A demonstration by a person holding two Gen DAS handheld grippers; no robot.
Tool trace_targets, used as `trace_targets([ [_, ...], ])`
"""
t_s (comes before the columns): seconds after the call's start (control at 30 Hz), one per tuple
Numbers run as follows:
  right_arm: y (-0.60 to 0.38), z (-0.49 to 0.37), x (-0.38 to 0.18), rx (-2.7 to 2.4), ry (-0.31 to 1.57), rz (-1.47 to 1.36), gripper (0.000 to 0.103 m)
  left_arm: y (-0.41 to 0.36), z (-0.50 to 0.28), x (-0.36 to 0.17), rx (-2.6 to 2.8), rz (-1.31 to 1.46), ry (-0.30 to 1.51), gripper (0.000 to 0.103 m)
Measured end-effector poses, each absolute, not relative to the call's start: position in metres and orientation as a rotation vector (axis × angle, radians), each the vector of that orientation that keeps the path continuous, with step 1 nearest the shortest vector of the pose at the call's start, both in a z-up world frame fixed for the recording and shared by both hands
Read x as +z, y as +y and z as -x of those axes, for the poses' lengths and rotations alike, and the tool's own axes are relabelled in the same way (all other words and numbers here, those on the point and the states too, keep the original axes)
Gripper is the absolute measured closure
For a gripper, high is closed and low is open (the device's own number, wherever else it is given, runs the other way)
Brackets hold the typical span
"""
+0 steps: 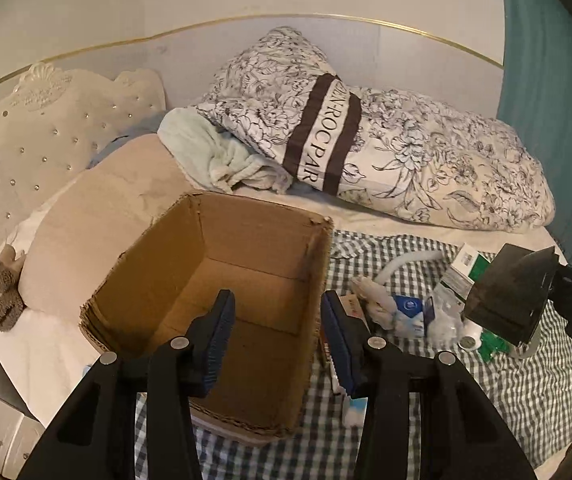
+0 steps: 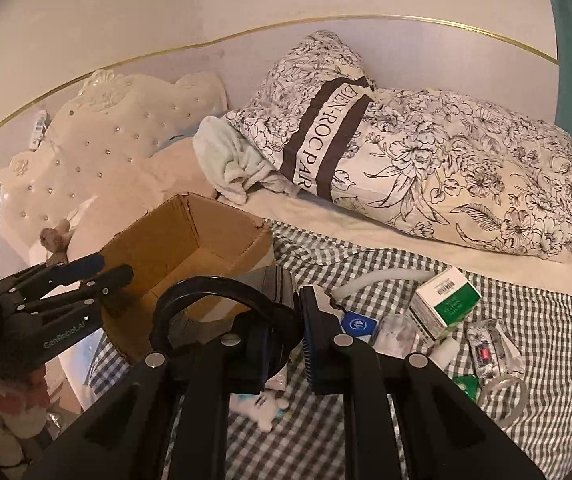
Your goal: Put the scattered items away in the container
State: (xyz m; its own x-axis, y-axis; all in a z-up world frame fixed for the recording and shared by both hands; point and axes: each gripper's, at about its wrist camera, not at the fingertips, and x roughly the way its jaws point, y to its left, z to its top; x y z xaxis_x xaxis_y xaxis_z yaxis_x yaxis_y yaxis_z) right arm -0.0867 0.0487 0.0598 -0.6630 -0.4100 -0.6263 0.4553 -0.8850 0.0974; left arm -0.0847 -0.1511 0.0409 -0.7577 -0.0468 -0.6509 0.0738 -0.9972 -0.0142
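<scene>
An open, empty cardboard box [image 1: 189, 264] stands on the bed's checked cloth [image 1: 526, 384]. My left gripper [image 1: 279, 320] hovers over the box's near right corner, open, its pads straddling the box's right wall without touching it. My right gripper [image 2: 286, 340] is shut on an ear cup of black headphones [image 2: 205, 292], whose headband arcs left toward the box [image 2: 189, 240]. Scattered on the cloth are a green-and-white carton [image 2: 444, 304], a blue-and-white packet [image 2: 360, 325], a clear tape roll [image 2: 502, 398], a crumpled wrapper [image 2: 486, 348] and a small white plush [image 2: 261, 406].
A floral quilt [image 1: 426, 152] and a pale green towel [image 1: 213, 152] lie behind the box. A beige pillow [image 1: 93, 232] and tufted headboard [image 1: 37, 132] are to the left, with a small brown plush [image 1: 3, 292] at the bed edge. A teal curtain [image 1: 554, 100] hangs at right.
</scene>
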Motion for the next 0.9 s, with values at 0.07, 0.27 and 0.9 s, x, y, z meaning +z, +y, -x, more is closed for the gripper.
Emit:
trace_targets([
  [0.07, 0.048, 0.089, 0.058, -2.502, 0.095, -0.923, 0.09, -0.152, 0.083, 0.038, -2.897, -1.072, 0.069, 0.057],
  [0.27, 0.065, 0.096, 0.043, -2.537, 0.096, -0.978, 0.09, -0.119, 0.069, 0.019, -3.003, -1.094, 0.056, 0.007],
  [0.9, 0.13, 0.105, 0.007, -2.586, 0.053, -1.135, 0.09, -0.04, 0.074, -0.103, -3.026, -1.374, 0.121, 0.0],
])
